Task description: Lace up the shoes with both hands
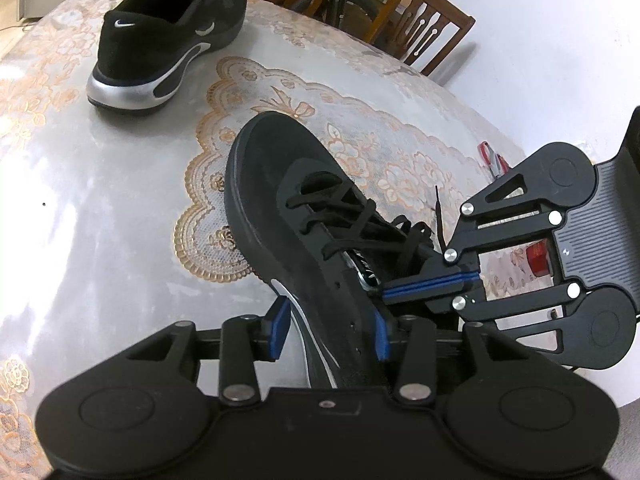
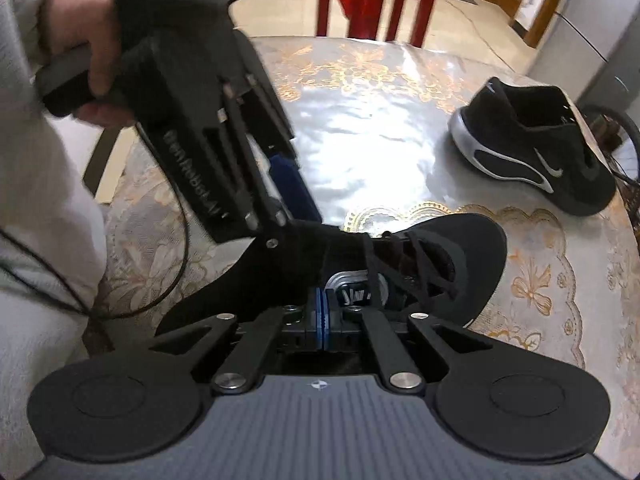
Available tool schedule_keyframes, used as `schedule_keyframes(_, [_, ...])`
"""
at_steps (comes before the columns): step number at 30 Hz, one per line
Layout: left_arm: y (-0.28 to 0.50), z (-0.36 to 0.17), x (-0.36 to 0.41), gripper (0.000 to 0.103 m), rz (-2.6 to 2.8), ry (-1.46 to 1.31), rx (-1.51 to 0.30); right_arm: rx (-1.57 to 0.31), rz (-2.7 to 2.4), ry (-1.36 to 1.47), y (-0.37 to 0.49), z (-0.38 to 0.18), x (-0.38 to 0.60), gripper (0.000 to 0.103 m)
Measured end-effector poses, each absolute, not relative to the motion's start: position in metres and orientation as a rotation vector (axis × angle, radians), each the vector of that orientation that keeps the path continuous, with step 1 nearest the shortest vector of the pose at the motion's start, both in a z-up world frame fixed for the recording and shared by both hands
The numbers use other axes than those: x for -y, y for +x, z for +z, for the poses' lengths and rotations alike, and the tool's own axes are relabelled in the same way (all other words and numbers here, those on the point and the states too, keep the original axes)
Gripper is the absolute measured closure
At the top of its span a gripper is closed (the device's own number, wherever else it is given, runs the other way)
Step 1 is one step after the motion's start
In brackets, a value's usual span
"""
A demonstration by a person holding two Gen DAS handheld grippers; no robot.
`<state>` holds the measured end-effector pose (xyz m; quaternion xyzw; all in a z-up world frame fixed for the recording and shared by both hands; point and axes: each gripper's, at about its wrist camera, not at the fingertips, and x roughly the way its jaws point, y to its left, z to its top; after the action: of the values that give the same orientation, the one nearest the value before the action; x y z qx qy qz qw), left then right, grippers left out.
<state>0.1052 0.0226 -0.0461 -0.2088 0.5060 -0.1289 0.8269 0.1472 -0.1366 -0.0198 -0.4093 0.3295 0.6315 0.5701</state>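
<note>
While lying tilted on the lace-patterned desk (image 1: pixel 120 208), black sneaker (image 1: pixel 280 208) half laced with black shoelace (image 1: pixel 344 216). Straddled at the side wall by left gripper (image 1: pixel 330 330), blue pads spread, not pressing. Beside the tongue, right gripper (image 2: pixel 322 316) fully closed, lace running just beside its tip. Farther off, second sneaker (image 1: pixel 168 36).
</note>
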Motion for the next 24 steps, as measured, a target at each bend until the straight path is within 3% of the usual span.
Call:
schedule_keyframes(6, [0.105, -0.047, -0.02, 0.061, -0.267, -0.447, -1.062, -0.756, 1.494, -0.949, 0.146, -0.02, 0.142, 0.102])
schedule_keyframes(10, [0.102, -0.049, -0.024, 0.054, -0.26, -0.477, -1.053, -0.667, 1.526, -1.006, 0.139, -0.021, 0.147, 0.101])
schedule_keyframes(11, [0.101, -0.049, -0.024, 0.05, -0.26, -0.485, -1.048, -0.639, 1.527, -1.035, 0.136, -0.023, 0.148, 0.098])
schedule_keyframes(14, [0.088, -0.045, -0.029, 0.048, -0.253, -0.503, -0.999, -0.656, 1.47, -1.057, 0.136, -0.021, 0.147, 0.065])
schedule_keyframes(15, [0.081, -0.043, -0.035, 0.046, -0.248, -0.523, -0.981, -0.694, 1.462, -1.027, 0.139, -0.017, 0.147, 0.061])
schedule_keyframes(18, [0.061, -0.039, -0.052, 0.032, -0.233, -0.58, -0.924, -0.831, 1.437, -0.874, 0.153, 0.001, 0.145, 0.059])
schedule_keyframes(21, [0.047, -0.042, -0.071, 0.03, -0.185, -0.607, -0.918, -0.943, 1.378, -0.742, 0.169, 0.015, 0.134, 0.059])
schedule_keyframes(24, [0.042, -0.052, -0.089, 0.031, -0.116, -0.621, -0.963, -0.917, 1.38, -0.822, 0.163, 0.015, 0.119, 0.06])
